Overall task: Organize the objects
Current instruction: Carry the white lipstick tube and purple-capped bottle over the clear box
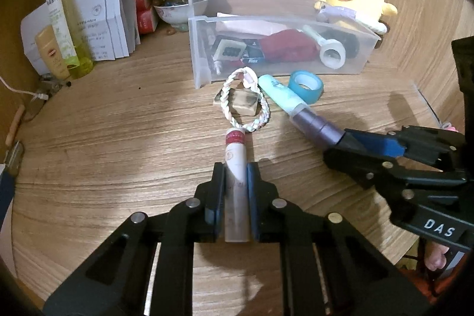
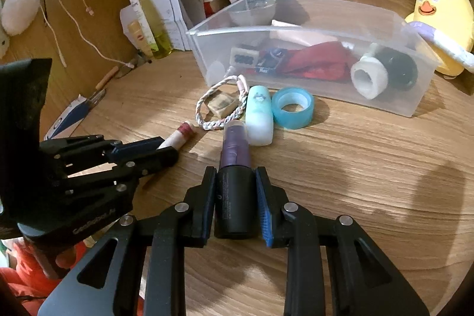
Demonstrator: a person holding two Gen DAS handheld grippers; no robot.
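Observation:
My left gripper (image 1: 236, 168) is shut on a white tube with a red cap (image 1: 235, 156); it also shows in the right wrist view (image 2: 177, 138). My right gripper (image 2: 235, 172) is shut on a purple and black spray bottle (image 2: 235, 168), seen from the left wrist too (image 1: 317, 126). Ahead on the wooden desk lie a braided bracelet (image 1: 246, 99) around a small wooden block (image 1: 243, 104), a mint tube (image 2: 259, 116) and a blue tape roll (image 2: 292, 107). A clear plastic bin (image 2: 408, 105) holding several items stands behind them.
A yellow chick plush (image 1: 354, 2) sits at the back right beside the bin. Bottles (image 1: 63, 25), paper boxes (image 1: 100, 19) and a small bowl (image 1: 173, 12) crowd the back left. A white cable (image 2: 74, 28) hangs on the left wall. Wooden walls enclose the desk.

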